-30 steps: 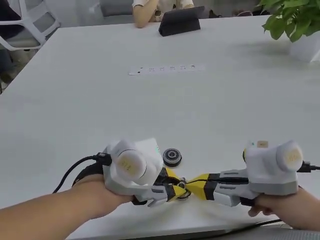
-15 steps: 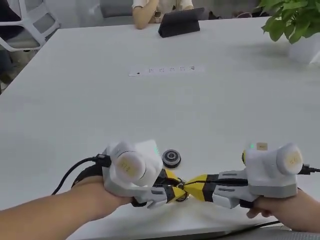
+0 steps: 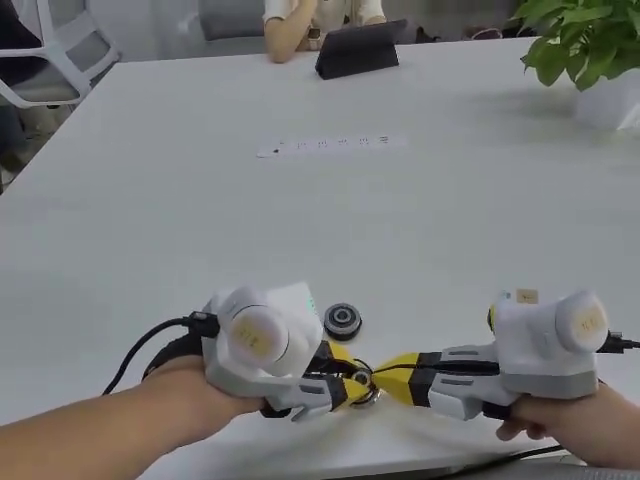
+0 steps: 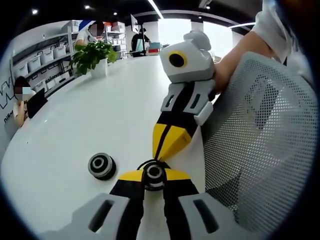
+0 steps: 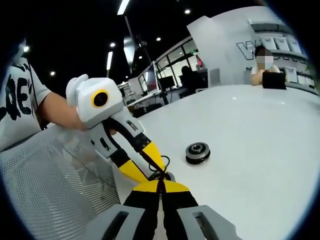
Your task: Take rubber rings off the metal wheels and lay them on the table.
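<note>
My left gripper point(image 3: 352, 386) is shut on a small metal wheel point(image 4: 154, 175), held just above the white table point(image 3: 300, 230) near its front edge. My right gripper point(image 3: 378, 374) comes in from the right, tip to tip with the left. It is shut on the thin black rubber ring point(image 5: 164, 161) of that wheel, which loops out from its yellow tips. In the left gripper view the right gripper point(image 4: 161, 156) pinches the ring point(image 4: 145, 164) just above the wheel. A second wheel point(image 3: 343, 319) with its black ring on lies flat on the table just beyond the grippers.
A white power strip point(image 3: 332, 143) lies mid-table. At the far edge stands a black tablet case point(image 3: 357, 50) with a person seated behind it. A potted plant point(image 3: 585, 45) is at the far right. A mesh chair back point(image 4: 260, 150) is close behind the front edge.
The view has tipped down slightly. Both grippers keep their hold and stay tip to tip near the front edge.
</note>
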Tool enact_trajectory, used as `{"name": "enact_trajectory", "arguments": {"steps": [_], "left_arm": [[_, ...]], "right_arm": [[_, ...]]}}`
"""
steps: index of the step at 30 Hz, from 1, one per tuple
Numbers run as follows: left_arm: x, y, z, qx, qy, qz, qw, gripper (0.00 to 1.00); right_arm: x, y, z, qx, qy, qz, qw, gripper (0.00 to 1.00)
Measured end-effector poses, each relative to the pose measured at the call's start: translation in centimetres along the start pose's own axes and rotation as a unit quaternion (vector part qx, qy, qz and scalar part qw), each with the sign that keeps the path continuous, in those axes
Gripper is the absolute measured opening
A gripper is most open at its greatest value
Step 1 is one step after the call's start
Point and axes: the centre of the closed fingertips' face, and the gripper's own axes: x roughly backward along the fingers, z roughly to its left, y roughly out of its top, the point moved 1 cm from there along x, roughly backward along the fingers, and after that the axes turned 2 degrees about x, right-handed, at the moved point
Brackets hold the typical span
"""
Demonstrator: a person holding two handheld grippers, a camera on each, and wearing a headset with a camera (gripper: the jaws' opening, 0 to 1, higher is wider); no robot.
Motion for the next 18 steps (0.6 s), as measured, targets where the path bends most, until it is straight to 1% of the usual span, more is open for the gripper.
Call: {"name": "enact_trajectory", "arguments": {"steps": [5,10,13,18], "left_arm": [[0.3,0.0,-0.4,0.000,-0.008,0.002,1.0000,0.13],[0.8,0.6,-0.4,0.002,-0.009,-0.007,0.9999,0.15],[1.1,0.8,-0.5,0.003,-0.012,-0.008,0.9999,0.16],[1.8,1.0,-0.6,0.007,-0.012,-0.014,0.9998,0.22]], "right_arm": [[0.0,0.1,0.1,-0.001,0.001,-0.002,1.0000,0.00],[0.1,0.3,0.1,-0.003,0.003,-0.005,1.0000,0.00],[0.2,0.5,0.2,-0.004,0.003,-0.008,1.0000,0.00],[0.3,0.8,0.3,-0.005,0.004,-0.012,0.9999,0.00]]}}
